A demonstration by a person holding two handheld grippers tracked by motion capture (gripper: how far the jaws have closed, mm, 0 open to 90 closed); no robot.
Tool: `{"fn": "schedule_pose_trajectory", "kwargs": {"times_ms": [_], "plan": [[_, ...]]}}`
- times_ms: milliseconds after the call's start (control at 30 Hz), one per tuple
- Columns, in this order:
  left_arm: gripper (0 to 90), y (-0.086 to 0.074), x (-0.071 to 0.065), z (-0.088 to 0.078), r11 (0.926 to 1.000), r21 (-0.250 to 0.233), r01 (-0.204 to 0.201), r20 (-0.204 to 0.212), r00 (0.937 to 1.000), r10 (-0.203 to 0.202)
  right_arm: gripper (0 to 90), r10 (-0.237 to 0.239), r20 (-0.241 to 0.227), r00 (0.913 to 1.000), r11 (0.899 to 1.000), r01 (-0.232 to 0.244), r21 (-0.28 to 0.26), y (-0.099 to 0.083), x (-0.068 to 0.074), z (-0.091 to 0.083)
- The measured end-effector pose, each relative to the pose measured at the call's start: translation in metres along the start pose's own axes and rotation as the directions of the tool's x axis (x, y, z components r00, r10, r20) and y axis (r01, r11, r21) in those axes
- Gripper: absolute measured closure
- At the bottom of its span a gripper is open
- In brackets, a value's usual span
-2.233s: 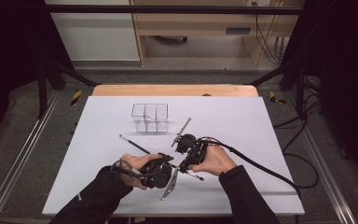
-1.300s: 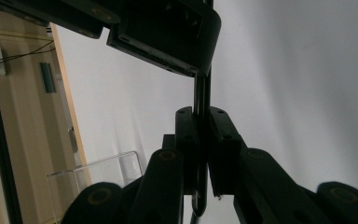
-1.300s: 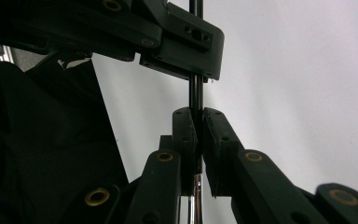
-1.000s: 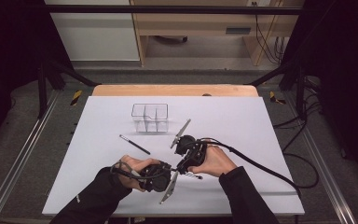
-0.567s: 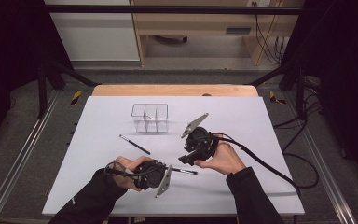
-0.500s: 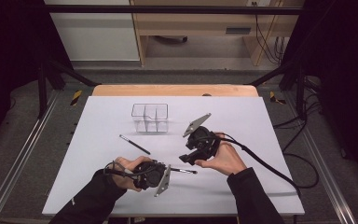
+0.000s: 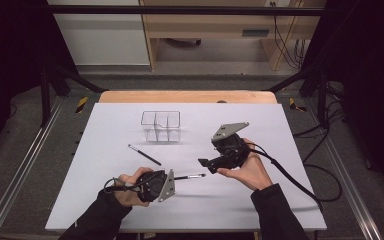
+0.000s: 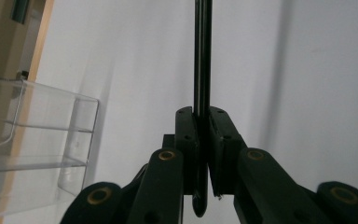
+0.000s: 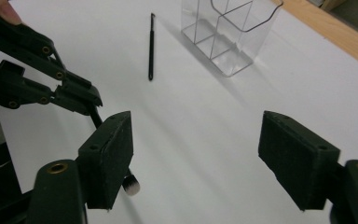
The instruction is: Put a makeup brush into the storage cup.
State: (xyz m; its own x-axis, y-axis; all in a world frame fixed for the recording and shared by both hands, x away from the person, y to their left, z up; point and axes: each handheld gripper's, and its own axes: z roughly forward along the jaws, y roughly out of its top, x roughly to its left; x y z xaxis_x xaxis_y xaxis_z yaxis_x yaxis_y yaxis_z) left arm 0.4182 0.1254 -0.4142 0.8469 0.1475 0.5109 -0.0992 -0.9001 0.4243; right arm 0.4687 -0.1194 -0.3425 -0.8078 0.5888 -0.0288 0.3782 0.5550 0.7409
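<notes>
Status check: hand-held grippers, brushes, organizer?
Left hand-held gripper shut on makeup brush. Right hand-held gripper open, holding nothing, beside the brush tip. Second brush lying on table; clear organizer upright, looks empty. Nothing in the way.

Matt white table cover (image 7: 105,150), smooth; bare wood edge (image 7: 187,96) at twelve o'clock. Clear glossy plastic organiser (image 7: 161,126). Glossy black brush handle (image 8: 202,56). Matt black, faintly grainy gripper pads (image 9: 113,154).
</notes>
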Motion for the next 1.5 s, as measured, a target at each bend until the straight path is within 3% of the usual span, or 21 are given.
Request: {"fn": "schedule_pose_trajectory", "kwargs": {"times_ms": [100,200,333,533,733,1067,1267,1467,1500], "plan": [[82.9,-0.003,0.000,0.001,0.9983,-0.008,0.057,-0.008,0.9983,-0.057,23.4,0.013,0.017,0.9998,1.000,-0.013,-0.027,-0.004,-0.001,-0.004],[82.9,-0.006,0.000,0.003,0.9923,-0.024,0.122,-0.014,0.9924,-0.122,21.9,0.029,0.021,0.9994,0.998,-0.028,-0.052,-0.007,-0.002,-0.007],[82.9,-0.009,0.000,0.005,0.9798,-0.034,0.197,-0.024,0.9799,-0.198,20.1,0.055,0.026,0.9982,0.995,-0.053,-0.081,-0.013,-0.005,-0.010],[82.9,-0.014,0.002,0.005,0.9530,-0.062,0.297,-0.022,0.9542,-0.298,19.4,0.095,0.028,0.9951,0.989,-0.091,-0.114,-0.021,-0.007,-0.010],[83.0,-0.018,0.003,0.004,0.9208,-0.102,0.377,-0.023,0.9244,-0.381,16.9,0.132,0.015,0.9912,0.981,-0.128,-0.145,-0.028,-0.006,-0.006],[82.9,-0.023,0.001,0.007,0.8512,-0.168,0.497,-0.012,0.8623,-0.506,16.4,0.170,-0.015,0.9854,0.967,-0.170,-0.189,-0.031,0.000,0.004],[82.9,-0.021,0.000,0.008,0.8264,-0.189,0.530,-0.011,0.8403,-0.542,16.3,0.197,-0.030,0.9800,0.956,-0.198,-0.218,-0.032,0.004,0.009],[83.0,-0.018,0.002,0.009,0.7869,-0.209,0.581,-0.010,0.8034,-0.595,16.2,0.226,-0.034,0.9735,0.942,-0.228,-0.245,-0.032,0.007,0.016],[83.0,-0.017,0.002,0.010,0.7764,-0.216,0.592,-0.006,0.7944,-0.607,16.3,0.233,-0.036,0.9718,0.939,-0.234,-0.250,-0.032,0.008,0.017]]}}
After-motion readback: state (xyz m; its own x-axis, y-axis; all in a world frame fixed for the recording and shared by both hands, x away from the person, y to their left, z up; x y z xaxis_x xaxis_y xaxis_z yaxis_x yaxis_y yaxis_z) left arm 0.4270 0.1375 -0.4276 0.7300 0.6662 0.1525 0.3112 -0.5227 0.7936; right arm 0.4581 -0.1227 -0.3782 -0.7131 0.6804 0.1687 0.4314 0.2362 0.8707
